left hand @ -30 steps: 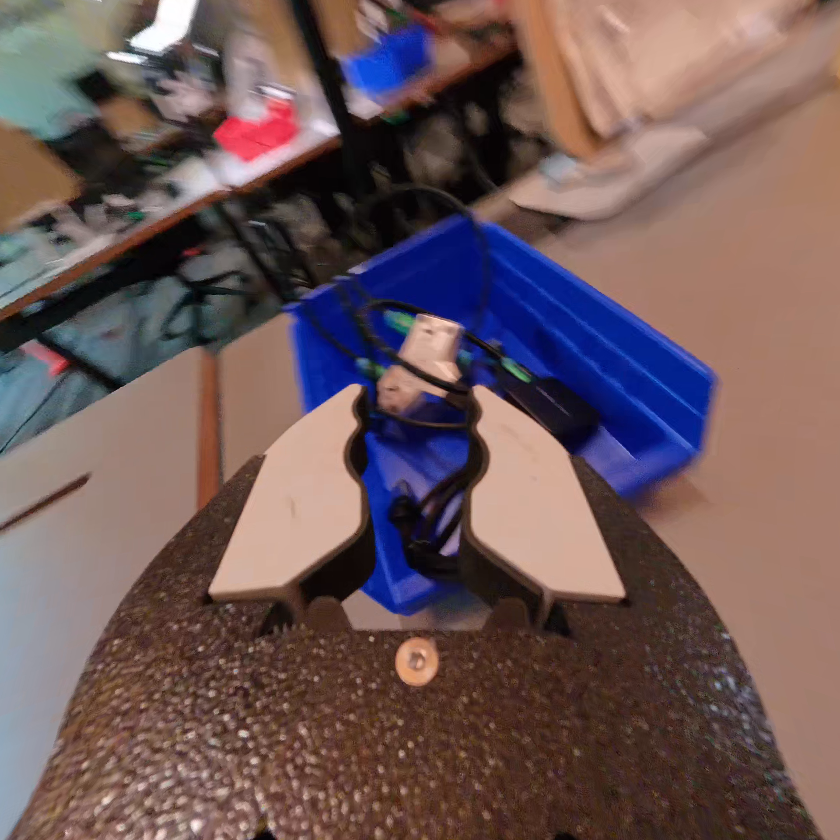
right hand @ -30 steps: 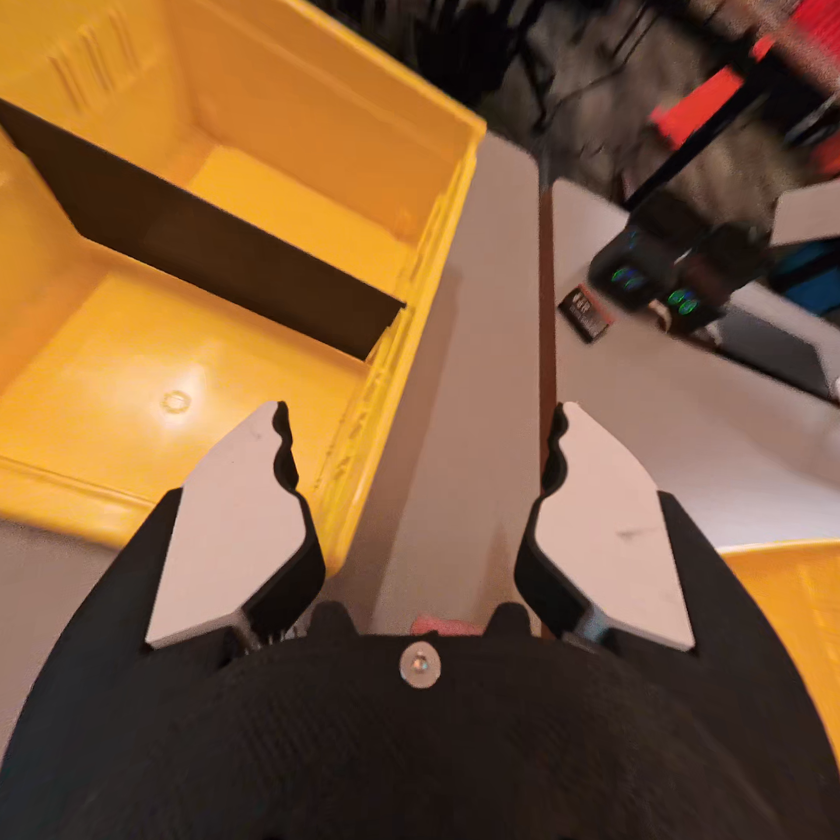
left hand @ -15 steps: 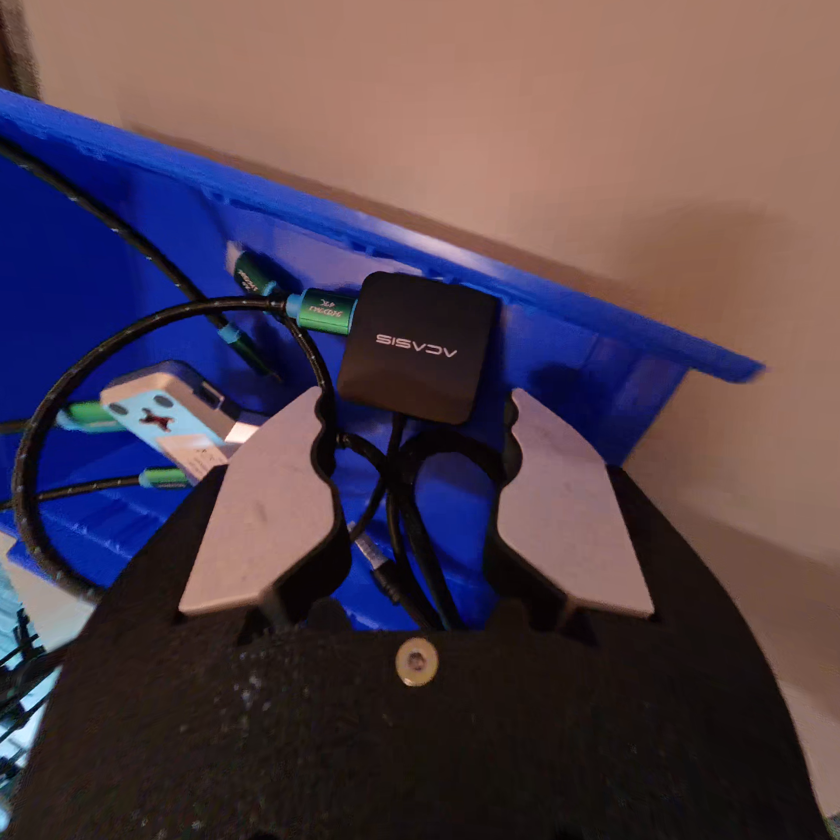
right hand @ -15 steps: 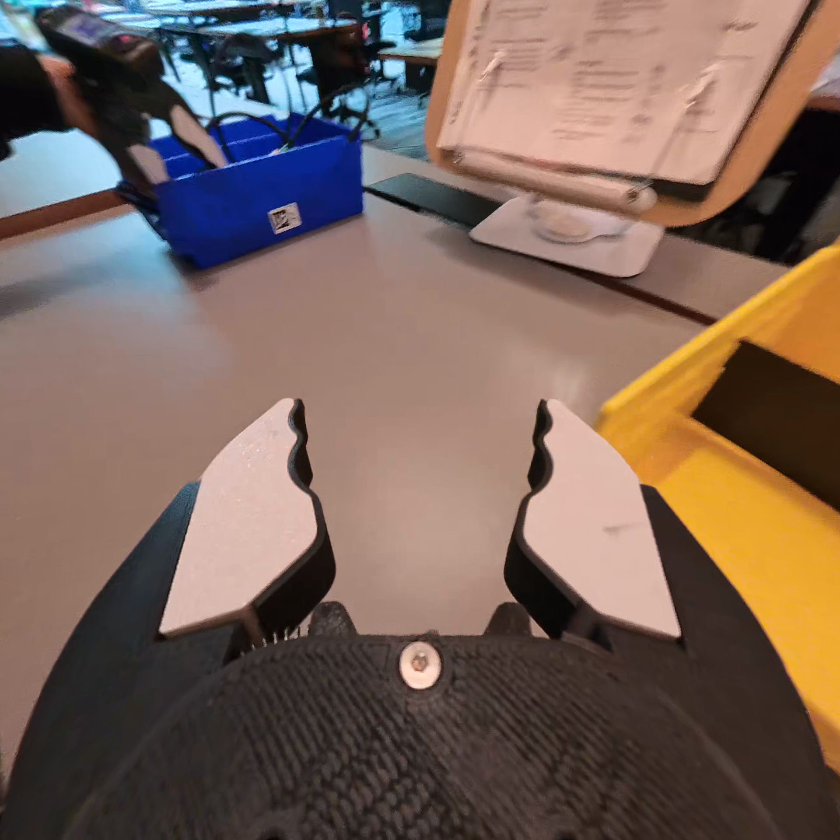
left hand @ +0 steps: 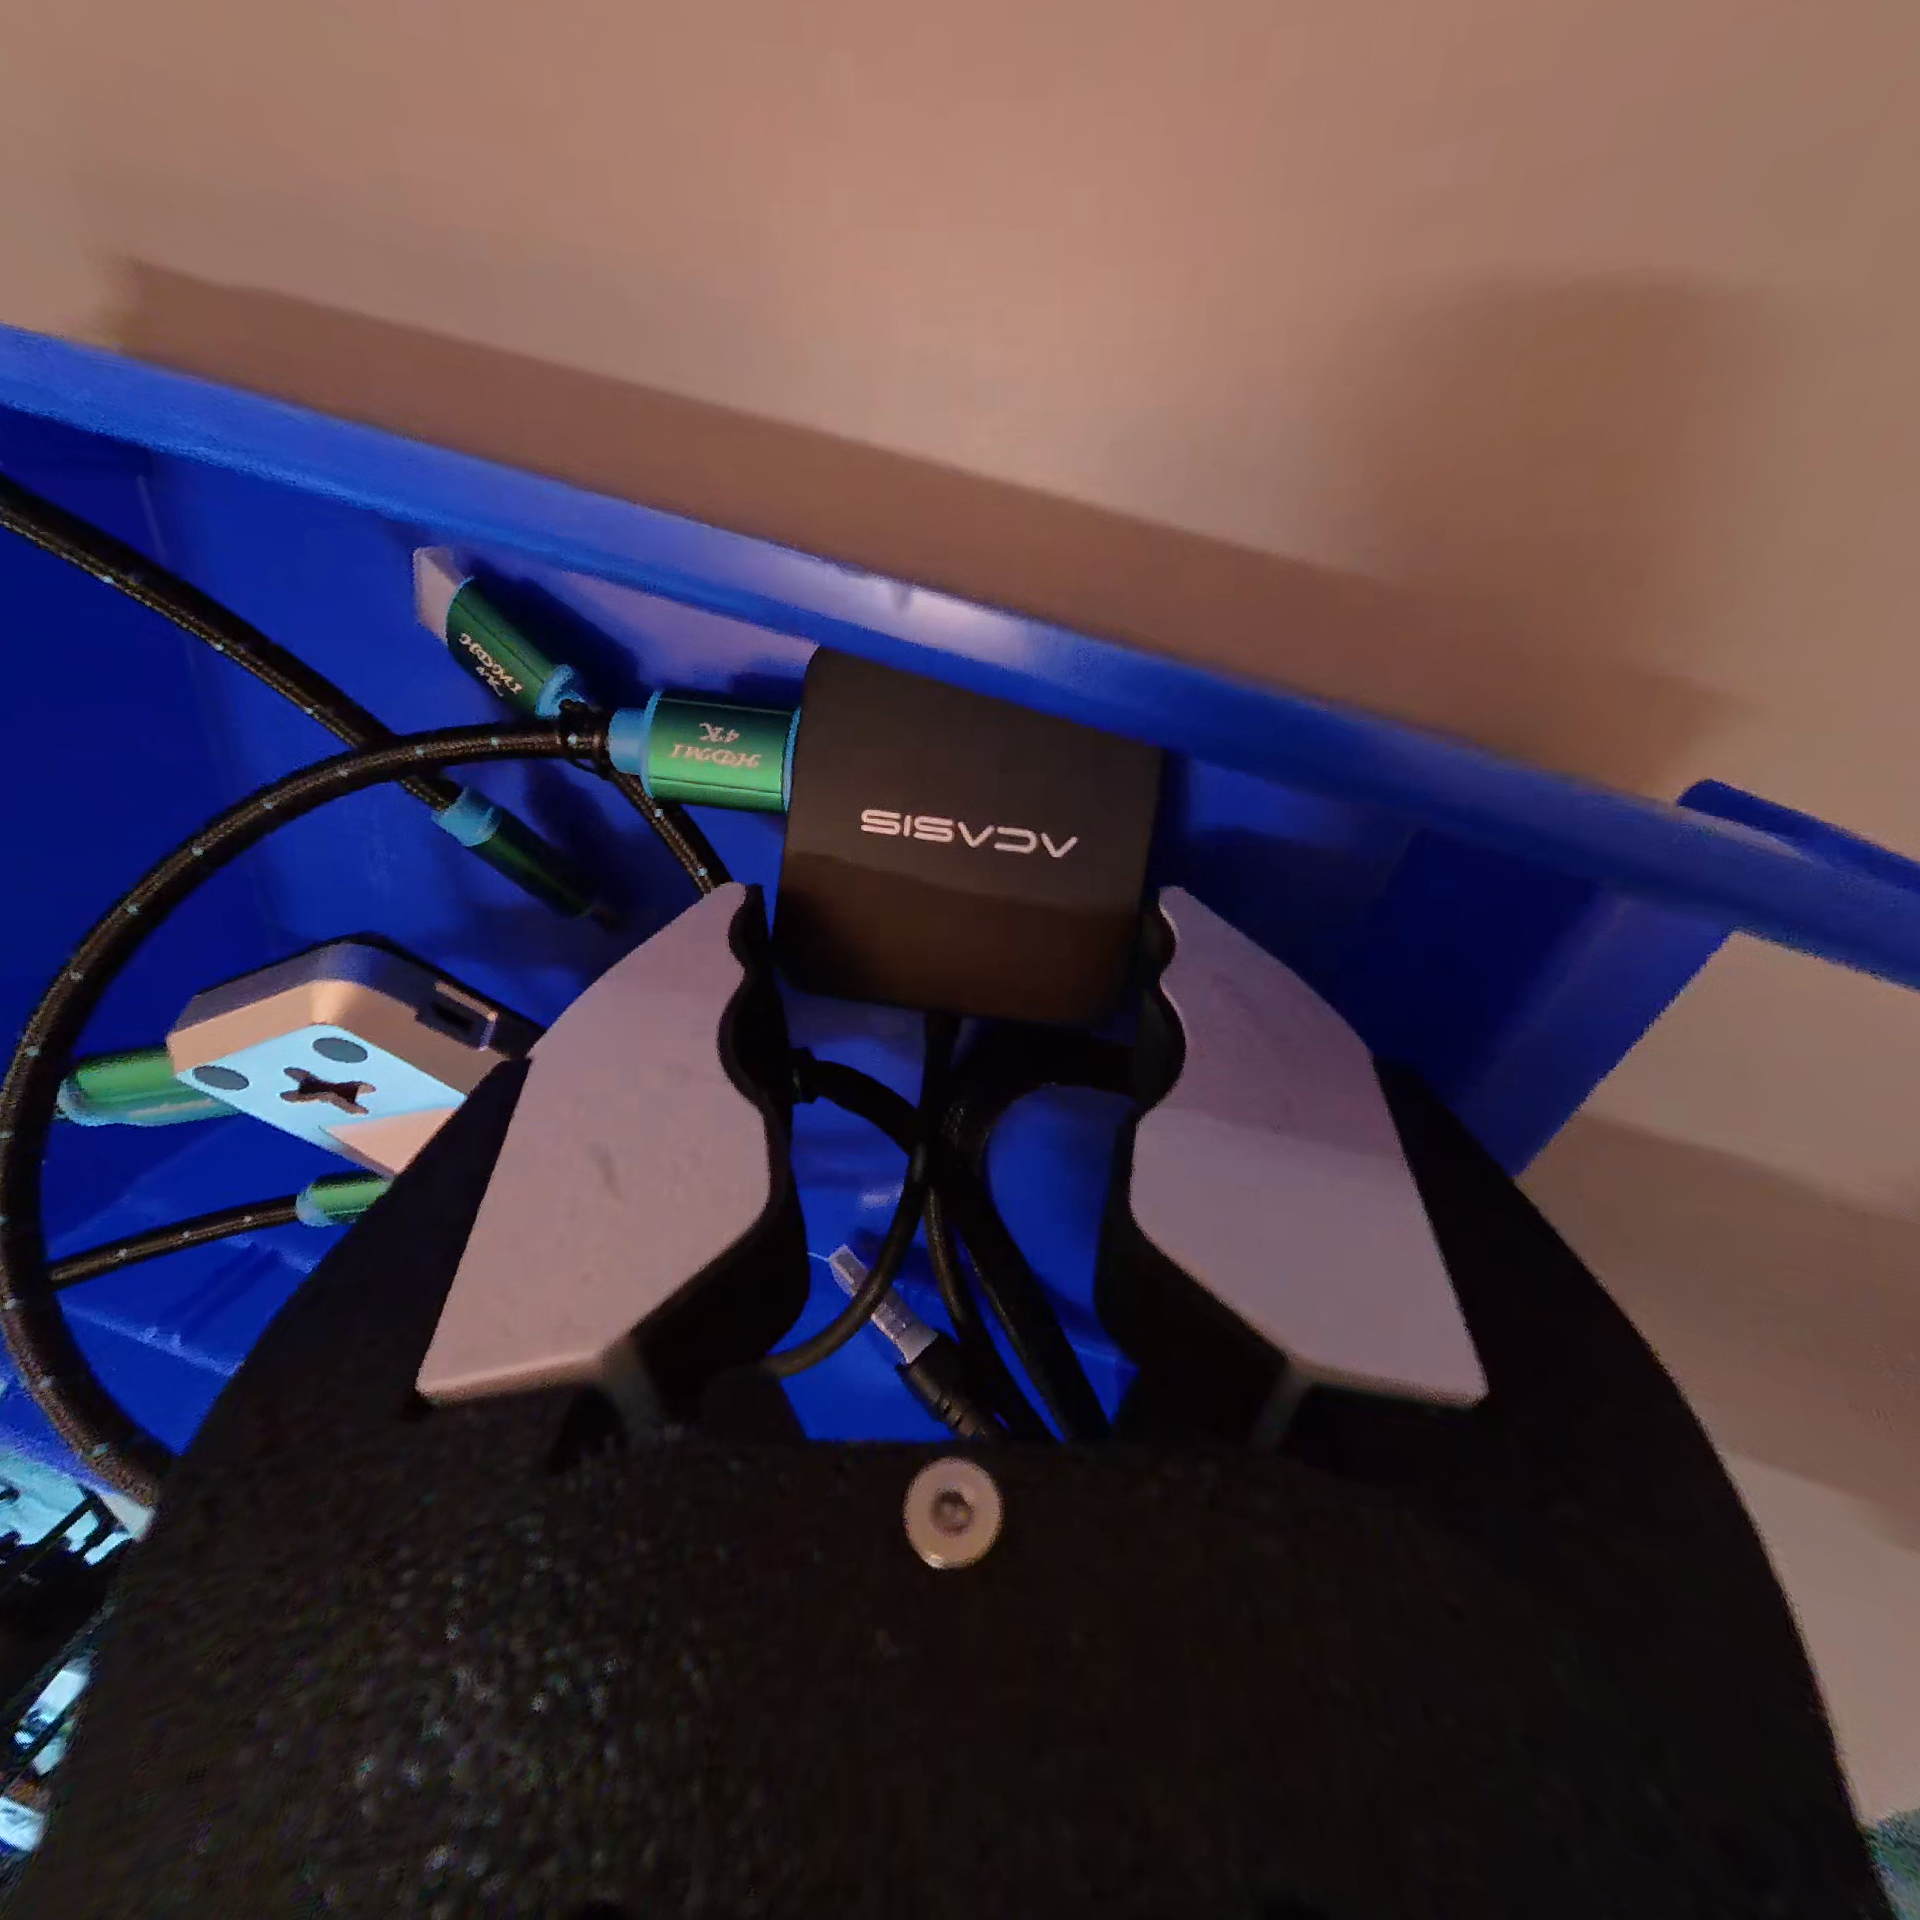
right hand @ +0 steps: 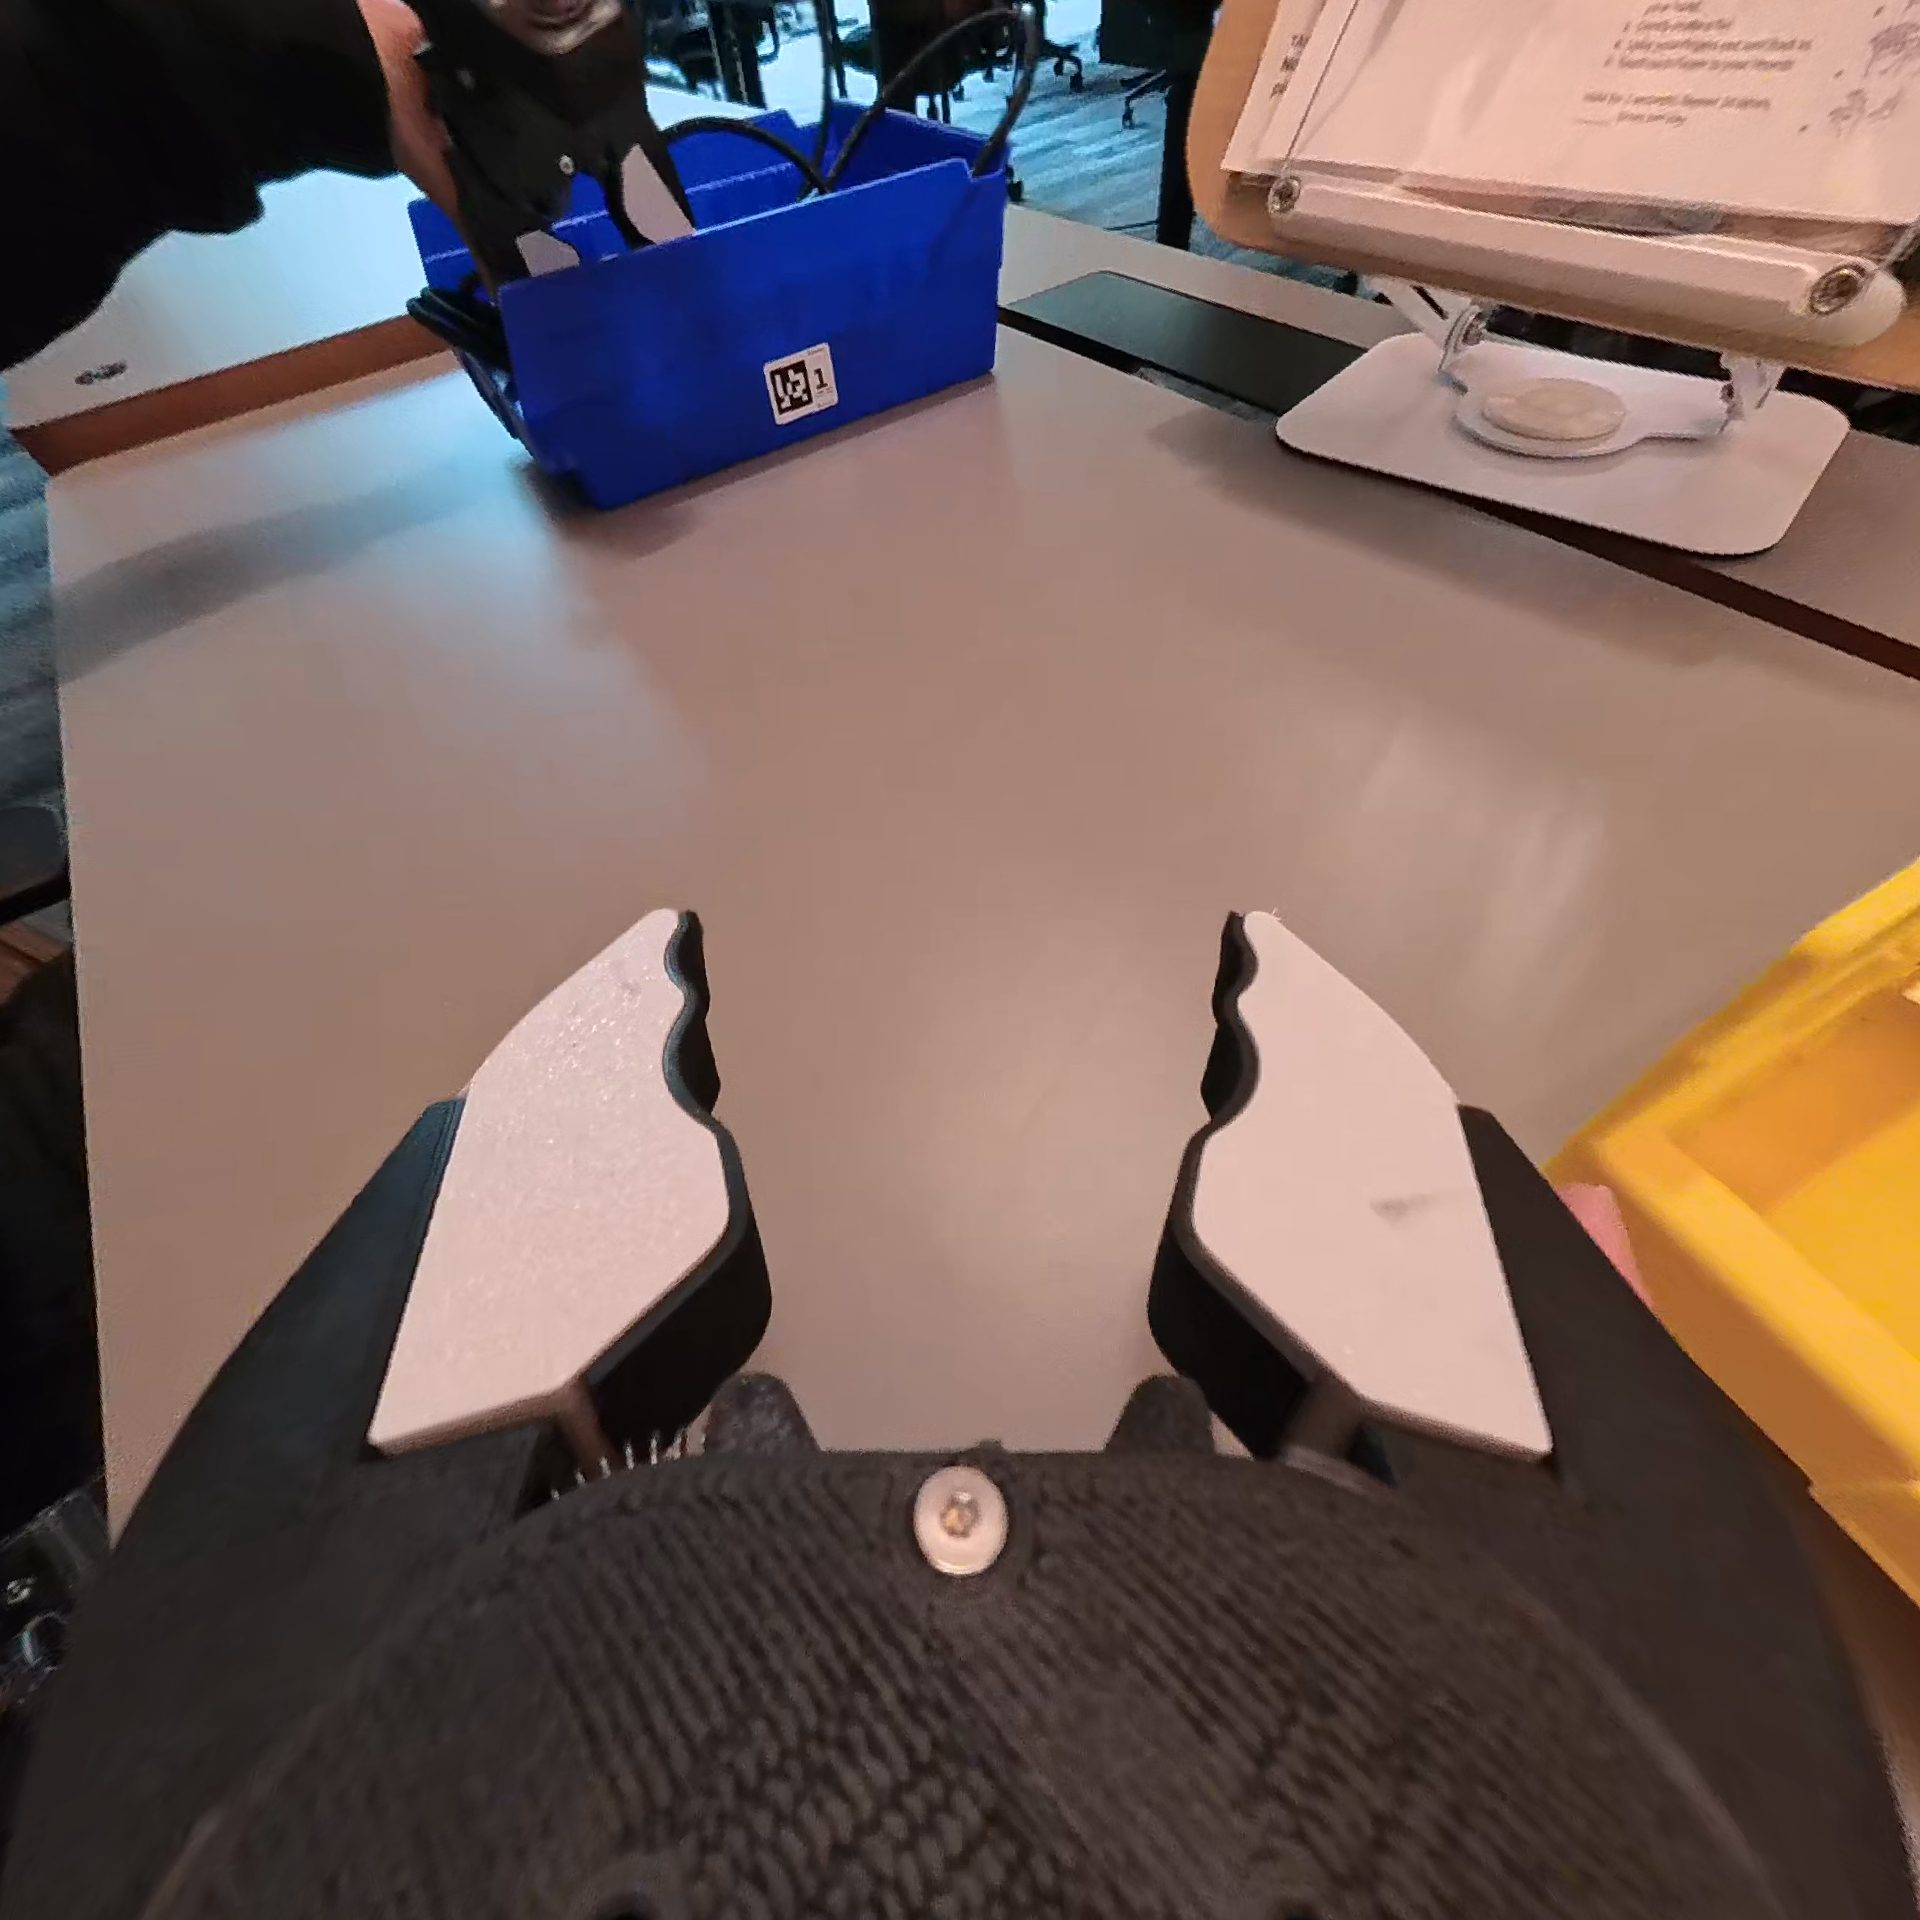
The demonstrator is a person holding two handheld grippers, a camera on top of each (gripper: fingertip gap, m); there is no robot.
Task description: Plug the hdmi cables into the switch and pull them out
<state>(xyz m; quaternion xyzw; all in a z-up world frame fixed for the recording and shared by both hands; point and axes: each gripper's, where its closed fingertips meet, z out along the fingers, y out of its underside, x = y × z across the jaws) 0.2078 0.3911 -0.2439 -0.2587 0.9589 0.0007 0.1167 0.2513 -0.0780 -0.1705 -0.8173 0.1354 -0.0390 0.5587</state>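
Left hand-held gripper (left hand: 951,925), fingers apart around black switch (left hand: 966,842) in blue bin (right hand: 727,312) amid cables (left hand: 208,894); right hand-held gripper (right hand: 961,925) spread over bare worktop (right hand: 935,675), beside yellow bin (right hand: 1766,1226)

A smooth grey bench (right hand: 935,675) fills the near ground, light glancing off its top. A wood-edged seam runs along its left side. Behind it, dark office chairs (right hand: 1049,42) stand on a pale floor in a bright, open room.
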